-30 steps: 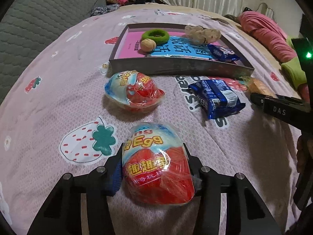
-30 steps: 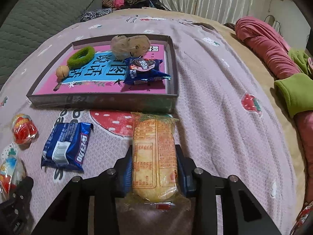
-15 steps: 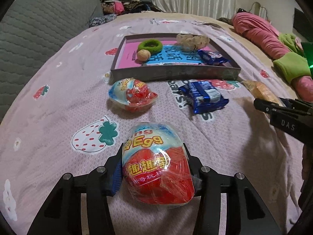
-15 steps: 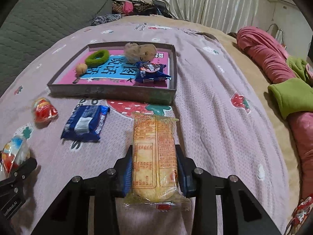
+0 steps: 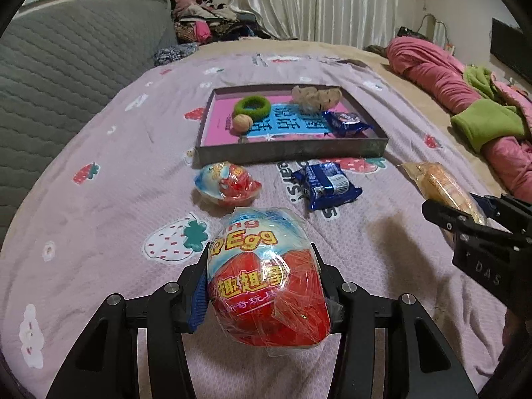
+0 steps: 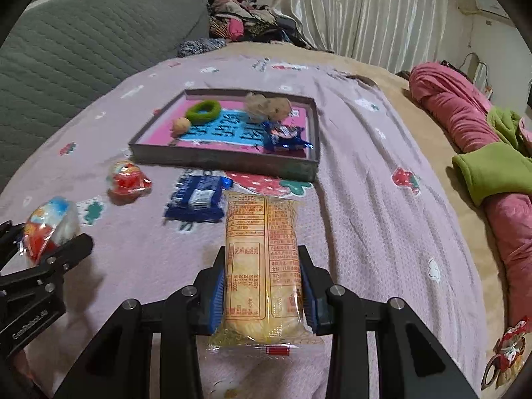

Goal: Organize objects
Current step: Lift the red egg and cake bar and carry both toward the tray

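Left tool [image 5: 264,286]: part-open, pads pressed on both flanks of a wrapped toy egg [image 5: 266,276], red below, white and blue above; held clear above the bedspread [image 5: 99,219]. Also seen at the left edge of the right wrist view, egg gripped.

Right tool [image 6: 262,291]: narrower, closed on the lower half of a long yellow wafer pack [image 6: 262,259], printed side up, upper half projecting past the fingertips; held above the bedspread. Seen from the side at the right edge of the left wrist view, pack tip projecting.

Grey tray [image 5: 292,149] ahead on the bed, low-walled, lined pink and blue. Inside: green hair ring [image 5: 252,106] and small tan ball [image 5: 242,123] toward the left, touching or nearly so; pale fluffy item [image 5: 316,98] at the far wall; blue snack packet [image 5: 345,123] near the right wall. Middle of tray floor bare.

Loose on the bedspread just before the near wall: second toy egg [image 5: 227,184] and blue biscuit packet [image 5: 326,186], apart from each other.

Open bedspread to the left of the tray and on the right up to the rolled pink and green blankets [image 6: 482,153]. Grey quilted headboard [image 5: 66,76] along the left.
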`<state>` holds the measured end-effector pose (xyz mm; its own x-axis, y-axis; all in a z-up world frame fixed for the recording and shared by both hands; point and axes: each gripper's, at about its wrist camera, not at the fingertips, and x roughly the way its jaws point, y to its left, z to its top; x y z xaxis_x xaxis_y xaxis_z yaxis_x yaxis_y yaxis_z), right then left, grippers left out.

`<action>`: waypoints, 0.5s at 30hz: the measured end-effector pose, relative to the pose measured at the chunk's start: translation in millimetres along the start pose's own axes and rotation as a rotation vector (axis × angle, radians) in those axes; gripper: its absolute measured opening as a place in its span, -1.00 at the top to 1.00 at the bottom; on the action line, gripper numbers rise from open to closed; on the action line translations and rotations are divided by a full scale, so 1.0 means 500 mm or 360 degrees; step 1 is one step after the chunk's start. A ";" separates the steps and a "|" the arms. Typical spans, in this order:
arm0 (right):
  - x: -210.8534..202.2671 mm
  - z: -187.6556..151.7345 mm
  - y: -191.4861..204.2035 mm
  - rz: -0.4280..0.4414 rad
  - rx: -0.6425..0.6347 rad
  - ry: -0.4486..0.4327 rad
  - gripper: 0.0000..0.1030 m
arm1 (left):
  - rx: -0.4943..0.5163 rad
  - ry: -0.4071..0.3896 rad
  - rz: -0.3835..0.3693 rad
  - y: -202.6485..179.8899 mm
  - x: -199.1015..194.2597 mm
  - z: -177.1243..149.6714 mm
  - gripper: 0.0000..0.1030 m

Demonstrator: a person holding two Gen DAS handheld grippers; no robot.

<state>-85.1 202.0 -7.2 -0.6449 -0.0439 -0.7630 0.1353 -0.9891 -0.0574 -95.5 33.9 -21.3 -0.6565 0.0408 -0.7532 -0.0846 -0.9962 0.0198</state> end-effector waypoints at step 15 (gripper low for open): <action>-0.167 0.032 0.034 0.0001 -0.0046 -0.0224 0.26 | 0.0011 -0.0177 0.0013 0.009 -0.140 0.037 -0.01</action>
<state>-41.1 186.7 65.9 -0.7437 -0.0661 -0.6652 0.1564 -0.9847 -0.0771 -63.8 28.0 43.7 -0.7362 0.0415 -0.6755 -0.0839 -0.9960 0.0302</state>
